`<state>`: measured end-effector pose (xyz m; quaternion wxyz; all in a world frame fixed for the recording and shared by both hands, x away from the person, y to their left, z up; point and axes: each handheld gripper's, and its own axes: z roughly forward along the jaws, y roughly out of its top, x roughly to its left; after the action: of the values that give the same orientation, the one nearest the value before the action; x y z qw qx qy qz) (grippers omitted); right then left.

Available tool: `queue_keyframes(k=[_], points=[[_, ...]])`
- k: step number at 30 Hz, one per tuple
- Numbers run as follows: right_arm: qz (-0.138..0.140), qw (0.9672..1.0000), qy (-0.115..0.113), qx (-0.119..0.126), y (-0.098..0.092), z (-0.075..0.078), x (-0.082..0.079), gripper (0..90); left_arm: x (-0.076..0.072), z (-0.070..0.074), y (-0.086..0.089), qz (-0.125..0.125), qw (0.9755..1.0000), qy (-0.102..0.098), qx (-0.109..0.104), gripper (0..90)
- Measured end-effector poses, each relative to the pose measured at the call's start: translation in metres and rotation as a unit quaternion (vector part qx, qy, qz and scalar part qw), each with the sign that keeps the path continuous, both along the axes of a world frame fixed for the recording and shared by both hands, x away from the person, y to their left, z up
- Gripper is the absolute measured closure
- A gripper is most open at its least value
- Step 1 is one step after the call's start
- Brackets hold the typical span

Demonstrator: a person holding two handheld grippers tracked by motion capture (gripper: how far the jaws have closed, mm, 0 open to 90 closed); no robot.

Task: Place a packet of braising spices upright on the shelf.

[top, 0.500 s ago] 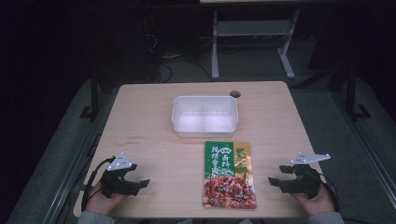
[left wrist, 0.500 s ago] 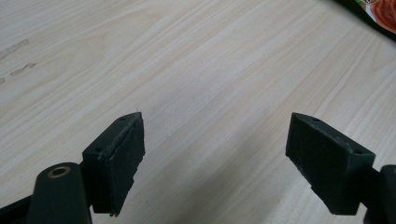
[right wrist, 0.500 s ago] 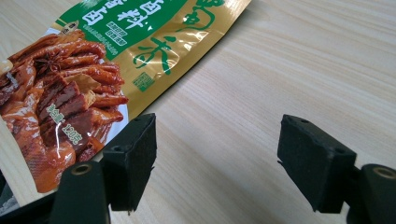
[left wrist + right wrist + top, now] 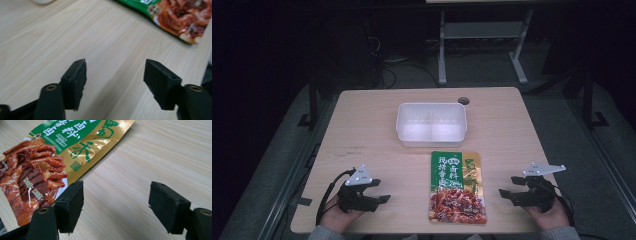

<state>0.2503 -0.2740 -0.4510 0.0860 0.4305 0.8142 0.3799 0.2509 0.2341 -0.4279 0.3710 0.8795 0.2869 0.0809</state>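
Two claws rest wide apart and empty at the near edge of the desk [image 4: 362, 125] — the left claw [image 4: 384, 198] and right claw [image 4: 504, 192] flank a snack packet [image 4: 457, 187] lying flat between them, just in front of a white tray [image 4: 432, 125]. The work appears to be at its start, the packet untouched. The next move likely calls for one claw to close in low and pinch the packet's thin edge — a flat, slippery target.
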Motion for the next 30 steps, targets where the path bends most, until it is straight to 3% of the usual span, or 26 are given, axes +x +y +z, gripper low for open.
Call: queue_keyframes(k=[4,12,19,30], points=[[-0.001,1.0,0.002,0.001,0.0,-0.001,0.001,27.5,-0.001,0.003,-0.01,-0.017,0.9998,-0.002,-0.004,44.9],[-0.001,1.0,-0.001,0.003,0.0,0.0,0.001,27.5,0.0,0.005,-0.037,-0.063,0.998,0.007,0.008,61.1],[0.0,1.0,-0.003,0.002,-0.001,0.001,0.001,27.3,0.004,0.008,-0.07,-0.103,0.9945,0.011,0.012,70.4],[0.014,0.9999,0.0,0.001,0.004,0.005,0.012,26.6,0.0,-0.005,-0.112,-0.147,0.9882,0.024,0.036,80.6]])
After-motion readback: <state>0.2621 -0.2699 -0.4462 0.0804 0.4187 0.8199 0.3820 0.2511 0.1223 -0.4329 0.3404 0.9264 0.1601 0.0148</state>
